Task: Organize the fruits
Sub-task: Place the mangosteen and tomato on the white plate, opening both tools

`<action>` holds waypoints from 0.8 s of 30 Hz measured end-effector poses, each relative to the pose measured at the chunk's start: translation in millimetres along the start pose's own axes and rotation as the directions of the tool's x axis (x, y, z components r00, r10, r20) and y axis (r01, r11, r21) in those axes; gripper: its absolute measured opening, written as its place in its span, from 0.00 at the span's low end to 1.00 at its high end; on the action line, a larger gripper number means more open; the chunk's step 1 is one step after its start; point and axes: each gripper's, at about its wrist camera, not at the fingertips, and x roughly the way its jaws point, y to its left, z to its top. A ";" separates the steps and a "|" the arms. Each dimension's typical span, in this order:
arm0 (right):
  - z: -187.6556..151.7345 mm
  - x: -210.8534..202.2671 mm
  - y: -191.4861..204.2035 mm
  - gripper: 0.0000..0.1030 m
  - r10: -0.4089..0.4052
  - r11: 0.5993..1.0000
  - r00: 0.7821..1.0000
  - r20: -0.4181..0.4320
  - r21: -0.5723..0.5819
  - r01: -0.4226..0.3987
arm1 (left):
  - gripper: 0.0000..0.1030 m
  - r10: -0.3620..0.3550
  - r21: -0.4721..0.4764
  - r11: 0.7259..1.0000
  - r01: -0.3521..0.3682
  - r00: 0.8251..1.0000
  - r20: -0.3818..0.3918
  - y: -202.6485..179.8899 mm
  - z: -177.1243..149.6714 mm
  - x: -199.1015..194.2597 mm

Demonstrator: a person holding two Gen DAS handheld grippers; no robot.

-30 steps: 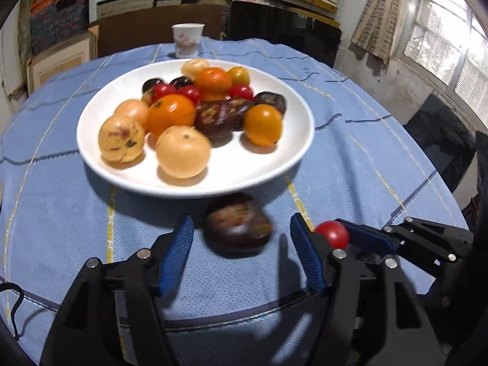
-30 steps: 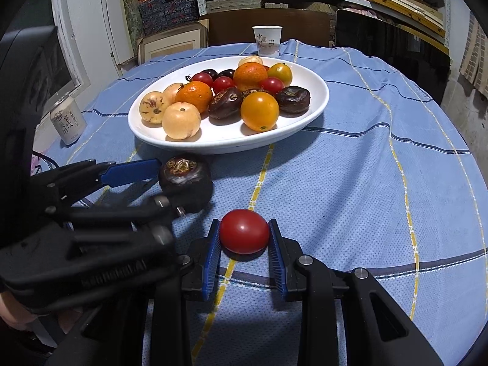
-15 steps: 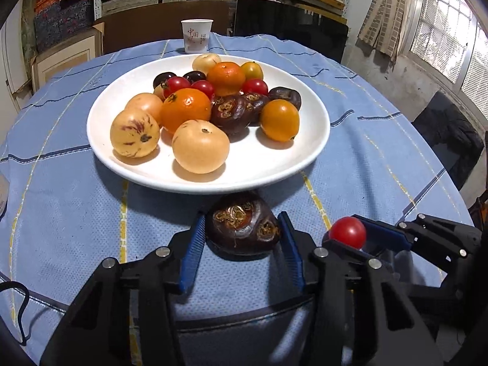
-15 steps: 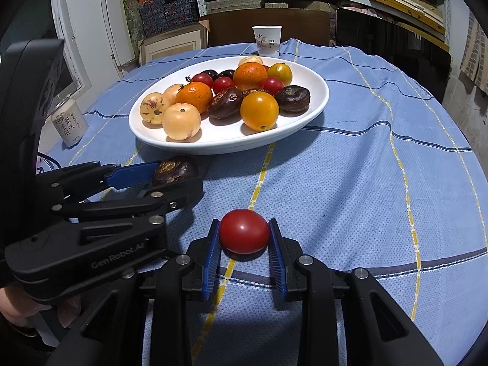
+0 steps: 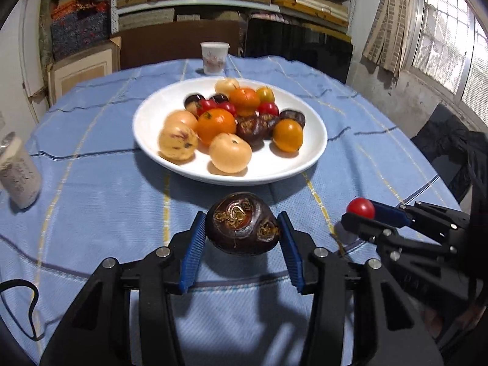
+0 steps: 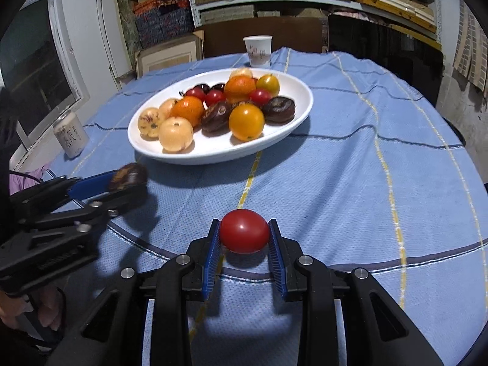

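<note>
Left gripper (image 5: 242,235) clamped on a dark fruit (image 5: 242,224) at lower centre, lifted off the blue cloth (image 5: 91,198); right gripper (image 6: 244,241) pinching a red tomato (image 6: 244,235) at lower centre, white plate (image 6: 146,143) of fruit beyond, mid-frame.

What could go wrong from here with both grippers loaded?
1. The plate is already crowded; dropping the water chestnut from the left gripper onto the pile could knock round fruit rolling.
2. The right gripper pinches the tomato at its sides only; the smooth skin may slip or bruise.
3. The two grippers sit close together and could collide on the way to the plate.
</note>
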 end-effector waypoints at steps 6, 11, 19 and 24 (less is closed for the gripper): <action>11.9 -34.9 -5.5 0.30 0.013 1.000 0.998 0.069 -0.008 -0.012 | 0.45 0.003 -0.001 1.000 -0.003 0.997 0.076 3.4 4.9 -45.1; 34.8 -69.7 2.3 0.30 0.035 0.998 0.988 0.149 -0.056 -0.027 | 0.45 0.002 0.024 1.000 -0.006 0.992 0.129 -3.5 18.8 -72.7; 84.1 -87.2 18.2 0.30 0.059 0.990 0.975 0.212 -0.134 -0.031 | 0.45 0.029 0.051 0.998 -0.038 0.986 0.162 -11.6 53.4 -76.8; 123.4 -67.1 15.1 0.30 0.068 0.987 0.977 0.201 -0.157 -0.037 | 0.45 0.043 0.049 0.997 -0.051 0.987 0.153 -5.1 82.4 -54.3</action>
